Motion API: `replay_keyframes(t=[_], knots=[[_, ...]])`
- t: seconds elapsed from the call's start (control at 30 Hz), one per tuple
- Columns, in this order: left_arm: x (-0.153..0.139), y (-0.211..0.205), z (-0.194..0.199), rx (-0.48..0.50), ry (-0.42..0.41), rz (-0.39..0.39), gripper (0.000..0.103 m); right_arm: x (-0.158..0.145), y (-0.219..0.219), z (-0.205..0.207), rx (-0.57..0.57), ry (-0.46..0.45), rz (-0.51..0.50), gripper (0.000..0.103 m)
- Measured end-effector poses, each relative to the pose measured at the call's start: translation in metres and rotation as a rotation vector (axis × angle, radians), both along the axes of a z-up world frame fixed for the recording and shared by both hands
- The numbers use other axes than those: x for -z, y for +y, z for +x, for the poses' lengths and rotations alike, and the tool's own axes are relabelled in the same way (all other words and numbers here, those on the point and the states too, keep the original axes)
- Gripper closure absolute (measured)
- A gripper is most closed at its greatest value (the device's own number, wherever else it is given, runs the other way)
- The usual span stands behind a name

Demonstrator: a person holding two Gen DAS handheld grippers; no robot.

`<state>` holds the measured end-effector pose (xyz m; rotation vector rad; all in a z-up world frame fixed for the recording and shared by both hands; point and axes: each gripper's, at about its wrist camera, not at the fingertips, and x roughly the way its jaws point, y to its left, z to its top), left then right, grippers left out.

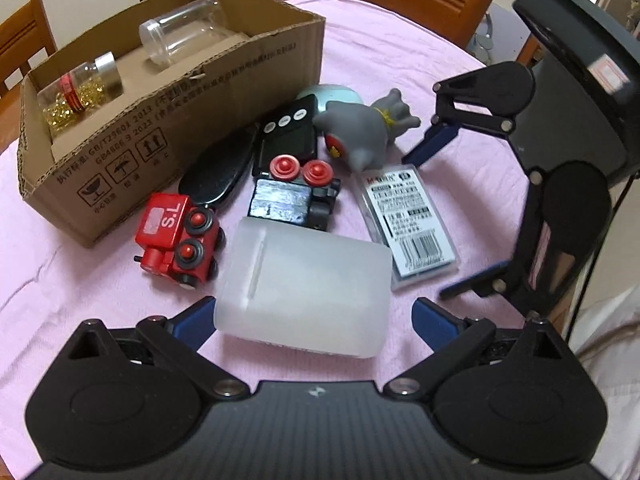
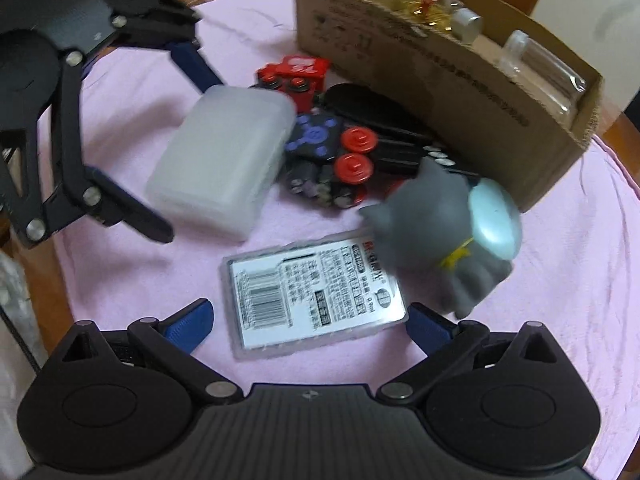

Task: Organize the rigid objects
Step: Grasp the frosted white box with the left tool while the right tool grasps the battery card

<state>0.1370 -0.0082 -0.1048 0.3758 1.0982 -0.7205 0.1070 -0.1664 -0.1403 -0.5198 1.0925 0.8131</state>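
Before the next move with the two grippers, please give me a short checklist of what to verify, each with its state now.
1. Left gripper open: ok, its blue fingers stand wide apart.
2. Frosted white plastic box between those fingers: ok, though contact with either finger cannot be told.
3. Right gripper open: ok.
4. Flat clear plastic case with a barcode label centred for the right gripper: not ok, the grey rubber animal toy overlaps its far corner.
5. Room in the brown cardboard box: ok, bare floor shows between the small jar of gold beads and the clear empty jar.
6. Red wooden toy train clear of the white box: cannot tell, they lie very close.
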Motion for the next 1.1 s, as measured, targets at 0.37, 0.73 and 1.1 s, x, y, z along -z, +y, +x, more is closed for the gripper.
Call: replay_keyframes(t=[0.37, 0.73, 1.1], knots=[[0.004, 0.003, 0.010, -0.137, 0.004, -0.021, 0.016, -0.001, 0.004, 0.001, 0.118, -0.011, 0.059, 0.000], [0.004, 0.043, -0.007, -0.471, 0.037, -0.010, 0.016, -0.002, -0.012, -0.011, 0.384, -0.057, 0.039, 0.006], [0.001, 0.056, -0.007, -0.563, 0.021, 0.021, 0.014, -0.003, -0.053, 0.005, 0.596, 0.016, 0.034, 0.000]])
